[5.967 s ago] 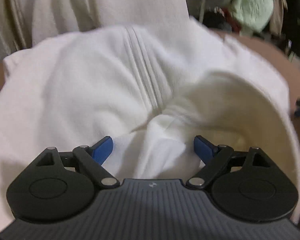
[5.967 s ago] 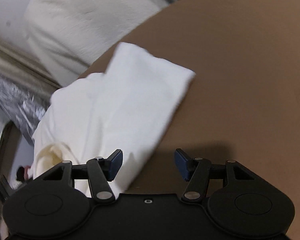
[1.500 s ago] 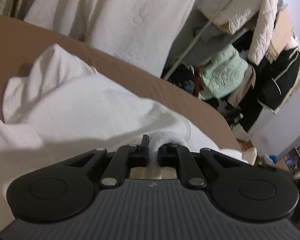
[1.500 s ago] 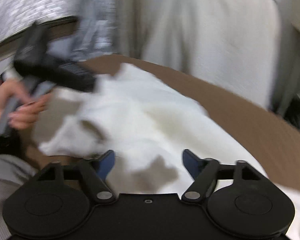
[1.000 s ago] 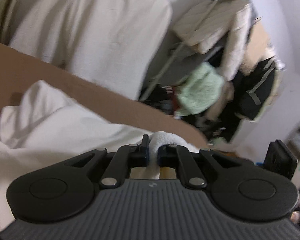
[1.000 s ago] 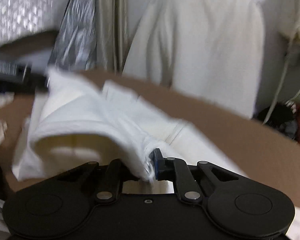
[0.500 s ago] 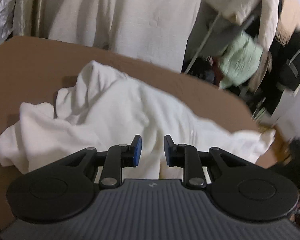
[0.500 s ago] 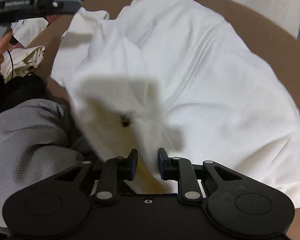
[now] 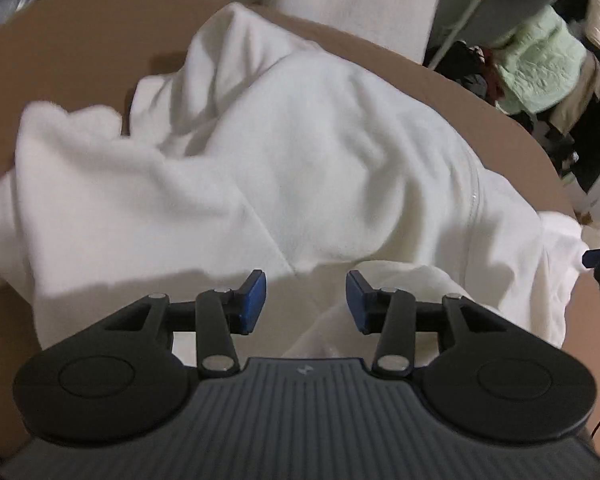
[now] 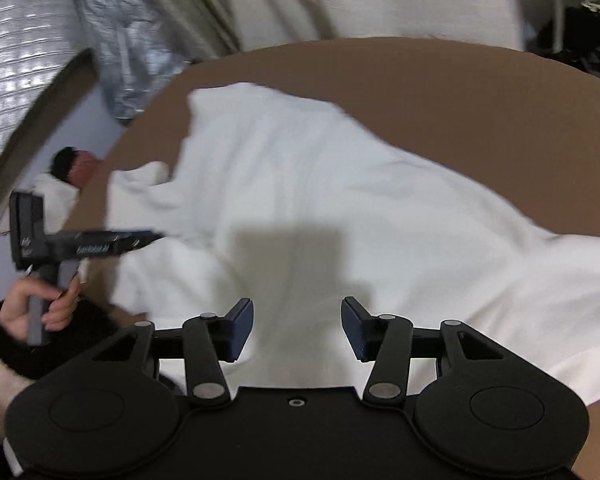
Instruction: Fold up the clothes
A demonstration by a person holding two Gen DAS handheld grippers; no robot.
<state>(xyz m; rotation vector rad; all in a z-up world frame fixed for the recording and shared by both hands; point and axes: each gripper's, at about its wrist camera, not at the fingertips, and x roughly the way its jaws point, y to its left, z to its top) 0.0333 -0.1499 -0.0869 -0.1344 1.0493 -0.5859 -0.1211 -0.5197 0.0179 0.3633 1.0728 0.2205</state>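
My left gripper (image 9: 306, 296) hangs over the rumpled white fleece garment (image 9: 300, 160), its blue-padded jaws spreading apart, with cloth lying beneath the gap but nothing pinched. My right gripper (image 10: 297, 330) is likewise opening above the same garment, pads clear of the fabric. The garment lies bunched on the round brown tabletop (image 10: 460, 92), one edge spilling over the near rim. In the right wrist view my left hand (image 10: 36, 308), in a dark cuff, grips the handle of the other tool beside the table.
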